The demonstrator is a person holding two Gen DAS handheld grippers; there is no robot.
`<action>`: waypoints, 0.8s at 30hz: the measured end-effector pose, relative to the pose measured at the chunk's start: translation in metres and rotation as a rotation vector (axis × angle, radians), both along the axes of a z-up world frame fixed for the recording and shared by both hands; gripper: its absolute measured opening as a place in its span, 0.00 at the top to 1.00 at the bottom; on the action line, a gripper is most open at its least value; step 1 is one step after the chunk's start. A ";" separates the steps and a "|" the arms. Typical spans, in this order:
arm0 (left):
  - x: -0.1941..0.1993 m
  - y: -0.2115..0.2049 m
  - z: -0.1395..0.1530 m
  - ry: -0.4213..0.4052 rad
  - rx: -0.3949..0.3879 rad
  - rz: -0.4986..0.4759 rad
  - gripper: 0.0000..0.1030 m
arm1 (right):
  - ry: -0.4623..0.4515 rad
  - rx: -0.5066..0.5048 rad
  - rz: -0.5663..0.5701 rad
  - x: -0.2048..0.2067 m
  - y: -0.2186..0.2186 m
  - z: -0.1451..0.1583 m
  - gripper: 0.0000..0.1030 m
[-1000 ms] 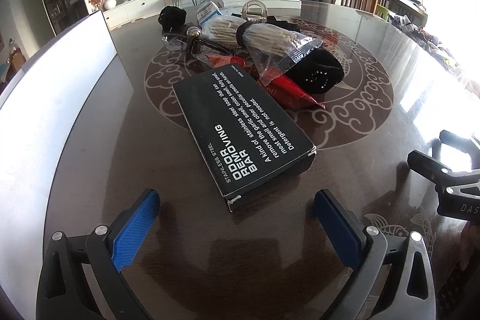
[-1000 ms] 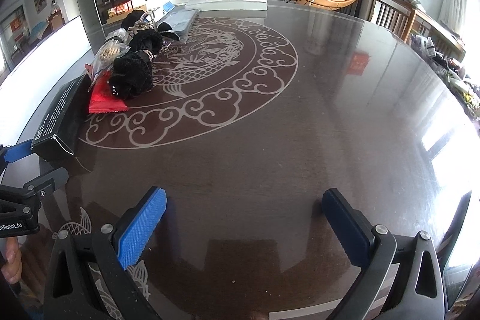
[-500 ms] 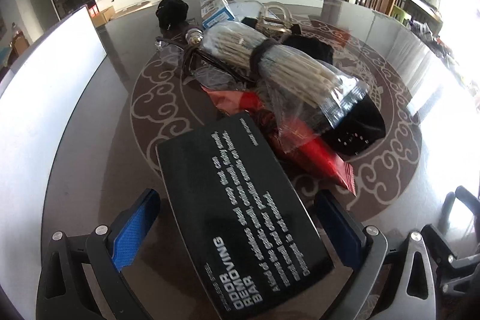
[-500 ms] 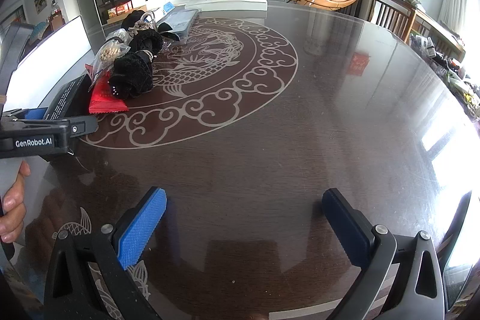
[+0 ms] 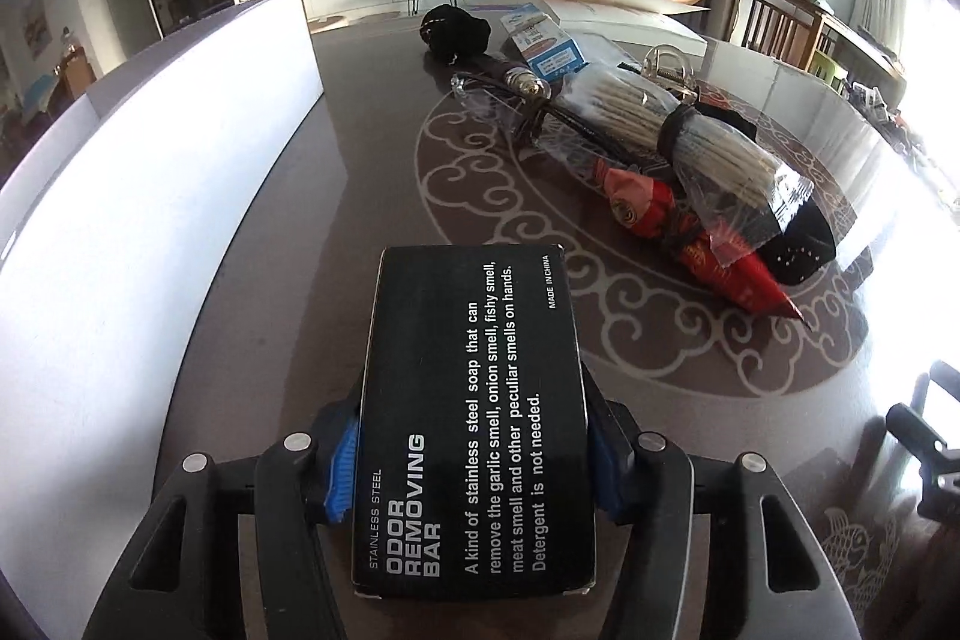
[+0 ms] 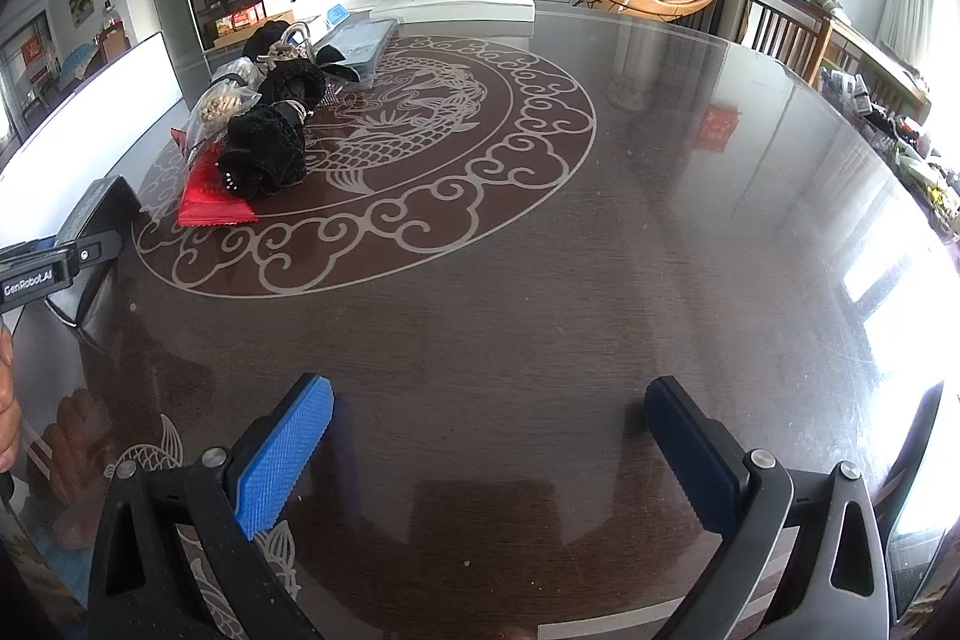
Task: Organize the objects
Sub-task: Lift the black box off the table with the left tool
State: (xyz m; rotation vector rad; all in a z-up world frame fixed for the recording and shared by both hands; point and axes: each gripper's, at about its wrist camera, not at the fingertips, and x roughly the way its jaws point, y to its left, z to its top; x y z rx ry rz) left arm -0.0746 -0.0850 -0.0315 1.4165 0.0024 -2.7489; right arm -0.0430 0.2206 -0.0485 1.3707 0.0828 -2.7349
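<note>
Black box clamped in just-closed left gripper; right gripper apart.

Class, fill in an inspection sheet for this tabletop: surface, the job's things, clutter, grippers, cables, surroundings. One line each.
Surface: dark glossy table with a pale dragon-and-cloud medallion.
Job's things: black odor removing bar box between the left jaws; a pile of a bag of sticks, red packets, black fabric items and a small blue-and-white box.
Clutter: nothing seen beyond the pile.
Grippers: left gripper has just been closing, its pads against the box's sides; right gripper open over bare table.
Cables: nothing seen.
Surroundings: white panel along the table's left; television, plants, orange chair behind.
</note>
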 end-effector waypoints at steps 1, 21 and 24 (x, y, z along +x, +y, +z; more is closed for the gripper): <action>0.004 -0.003 0.000 0.001 0.001 0.001 0.42 | 0.000 0.000 0.000 0.000 0.000 0.000 0.00; 0.000 -0.025 -0.009 -0.018 0.010 0.056 0.00 | 0.002 -0.001 0.000 0.001 0.000 0.000 0.00; 0.000 -0.025 -0.009 -0.018 0.010 0.056 0.00 | 0.002 -0.001 0.000 0.001 0.000 0.000 0.00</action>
